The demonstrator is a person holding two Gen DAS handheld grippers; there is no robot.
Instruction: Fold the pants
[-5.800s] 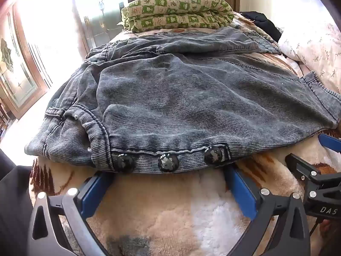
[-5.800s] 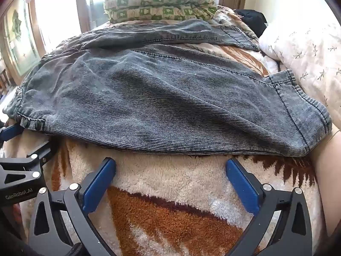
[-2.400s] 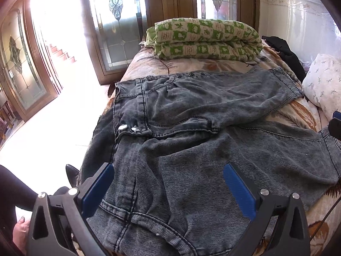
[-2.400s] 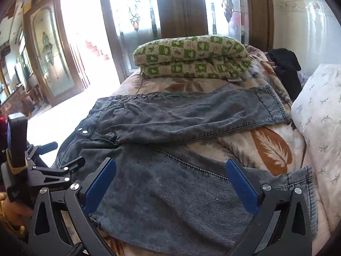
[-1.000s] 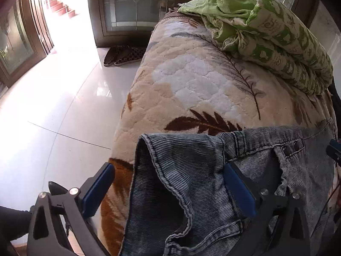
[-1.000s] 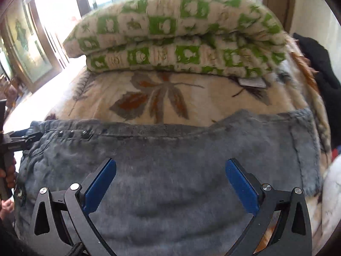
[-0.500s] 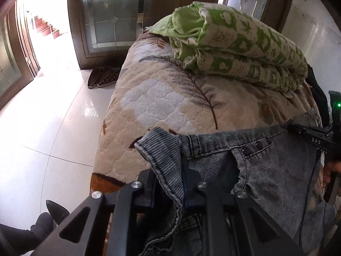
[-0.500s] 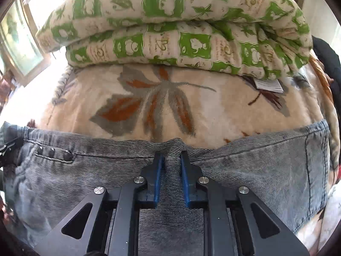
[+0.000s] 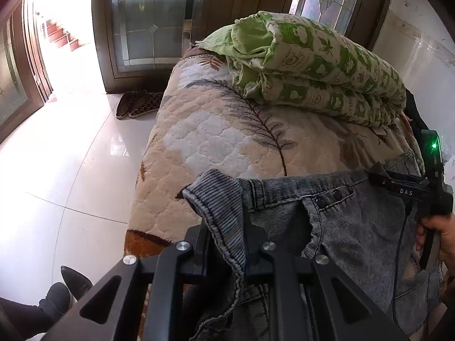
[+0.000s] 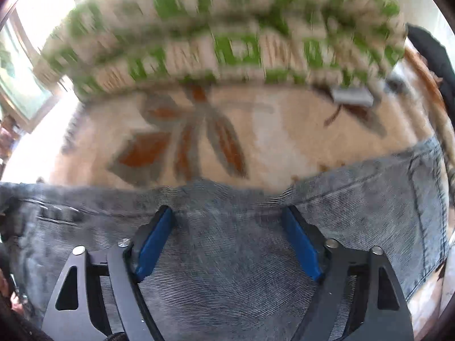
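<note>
Grey washed-denim pants (image 9: 355, 227) lie on a bed covered by a cream leaf-pattern blanket (image 9: 204, 130). My left gripper (image 9: 227, 233) is shut on the waistband corner (image 9: 216, 196) and holds it lifted off the blanket. In the right wrist view, which is motion-blurred, my right gripper (image 10: 227, 227) hovers over the pants (image 10: 233, 270) near their far edge; its jaws are opening and its blue pads (image 10: 155, 238) stand apart with flat denim between them, not pressed. The right gripper's body (image 9: 412, 190) shows in the left wrist view, held by a hand.
A folded green-and-white quilt (image 9: 318, 68) lies at the far end of the bed, also the quilt (image 10: 227, 37) in the right wrist view. Slippers (image 9: 136, 105) sit on the shiny white floor (image 9: 57, 170) left of the bed. A dark garment (image 10: 432, 56) lies far right. Glass doors stand behind.
The left gripper stays clamped on the waistband corner and has lifted it slightly. The right gripper, pinching the fabric half a second ago, has let go and its jaws have spread.
</note>
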